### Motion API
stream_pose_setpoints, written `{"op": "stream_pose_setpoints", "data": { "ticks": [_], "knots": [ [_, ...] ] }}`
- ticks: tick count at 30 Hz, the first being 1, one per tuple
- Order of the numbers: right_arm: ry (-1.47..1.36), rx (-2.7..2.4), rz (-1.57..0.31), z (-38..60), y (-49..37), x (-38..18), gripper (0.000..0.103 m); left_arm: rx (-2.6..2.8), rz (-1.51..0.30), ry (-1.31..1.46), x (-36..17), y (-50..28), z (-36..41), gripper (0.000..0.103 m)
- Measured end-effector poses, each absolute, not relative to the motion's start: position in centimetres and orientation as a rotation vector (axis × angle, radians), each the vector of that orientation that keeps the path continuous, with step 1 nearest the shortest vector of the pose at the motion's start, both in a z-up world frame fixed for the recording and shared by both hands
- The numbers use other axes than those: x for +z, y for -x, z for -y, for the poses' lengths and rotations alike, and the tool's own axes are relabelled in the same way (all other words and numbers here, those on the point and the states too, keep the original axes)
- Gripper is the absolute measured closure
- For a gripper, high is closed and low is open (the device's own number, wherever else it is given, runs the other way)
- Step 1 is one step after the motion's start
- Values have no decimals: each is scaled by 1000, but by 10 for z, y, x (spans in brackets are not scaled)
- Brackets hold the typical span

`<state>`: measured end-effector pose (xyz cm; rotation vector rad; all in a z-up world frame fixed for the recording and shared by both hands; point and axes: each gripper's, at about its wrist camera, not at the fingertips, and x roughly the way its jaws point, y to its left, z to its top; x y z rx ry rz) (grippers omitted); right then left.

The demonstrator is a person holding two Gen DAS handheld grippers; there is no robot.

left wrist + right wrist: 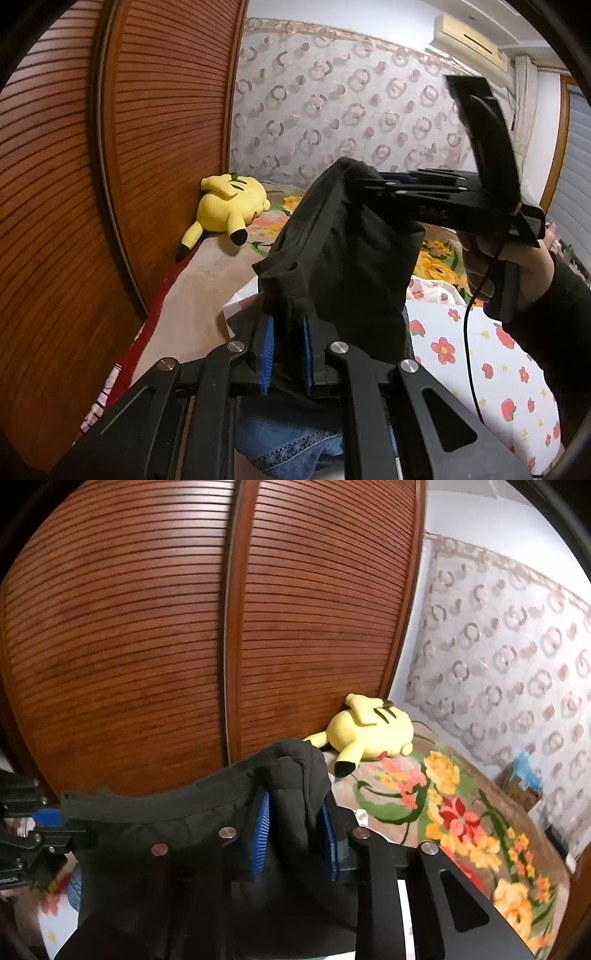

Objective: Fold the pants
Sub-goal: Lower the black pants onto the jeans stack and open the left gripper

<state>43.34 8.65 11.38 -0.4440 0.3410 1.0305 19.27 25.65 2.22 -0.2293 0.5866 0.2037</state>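
The black pants (343, 258) hang in the air above the bed (207, 295), stretched between the two grippers, with the waistband (159, 801) running as a taut band from one to the other in the right wrist view. The left gripper (288, 347) has its blue pads (266, 354) set narrow with a fold of the dark cloth pinched between them. The right gripper (295, 834) holds a bunched edge of the pants between its own blue pads (259, 842), the jaws narrow around the cloth. From the left wrist view the right gripper (373, 181) comes in from the right, carried by a hand (517, 258) in a dark sleeve (561, 325). Beneath lies a floral sheet (480, 354) and, nearer the camera, blue denim (291, 443). A yellow plush (229, 210) rests on the bed against the slatted wooden doors (221, 627), near the patterned wall (351, 110).
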Motion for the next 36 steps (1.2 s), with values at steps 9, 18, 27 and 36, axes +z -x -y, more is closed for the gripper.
{"op": "stream_pose_setpoints", "data": {
  "ticks": [9,18,27,36],
  "knots": [
    [347,1007,-280,-39,-408,122,62,186,-535,162,42,-190,-239,53],
    [373,1076,-372,-31,-397,88,62,134,-638,131,15,-219,-226,53],
    [353,1045,-498,-51,-439,64,62,123,-726,166,-13,-230,-232,52],
    [311,1026,-502,-42,-432,63,62,114,-722,152,-10,-228,-225,42]
  ]
}}
